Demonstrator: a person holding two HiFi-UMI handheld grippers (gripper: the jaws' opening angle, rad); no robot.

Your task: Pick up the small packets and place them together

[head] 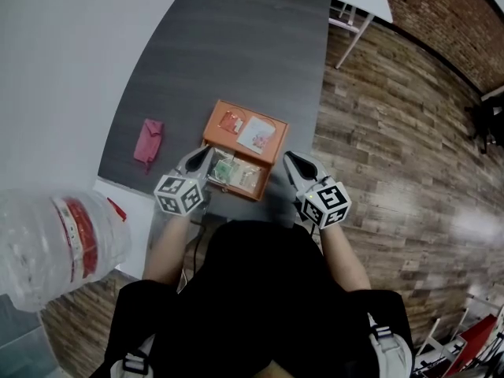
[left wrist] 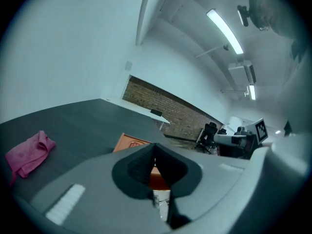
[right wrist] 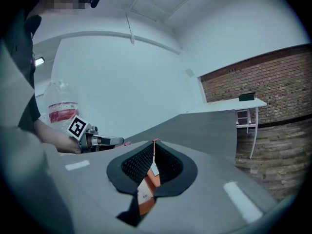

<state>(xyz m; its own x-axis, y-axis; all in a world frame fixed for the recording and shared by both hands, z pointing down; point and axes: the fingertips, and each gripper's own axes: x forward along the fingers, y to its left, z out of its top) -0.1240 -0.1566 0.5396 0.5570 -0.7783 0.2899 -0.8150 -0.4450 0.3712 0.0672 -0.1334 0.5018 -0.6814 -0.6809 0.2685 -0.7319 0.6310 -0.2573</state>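
Dark grey table [head: 228, 46] stands on a wooden floor [head: 394, 132], with a brick wall [head: 449, 14] beyond. At far left is a big plastic water bottle [head: 55, 242], then a pink cloth [head: 148, 140] lying on the table. The left gripper [head: 206, 154] is clenched on nothing, its tips above the near half of the orange box [head: 272, 124], where small packets [head: 236, 176] lie. The right gripper [head: 290, 158], also clenched and empty, hangs just beside the box's right edge.

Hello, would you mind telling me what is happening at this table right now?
A person holds a gripper in each hand over an orange box on the grey table. Small packets lie inside it. The left gripper and right gripper are both shut near the box's near edge, neither visibly holding a packet. A pink cloth lies apart.
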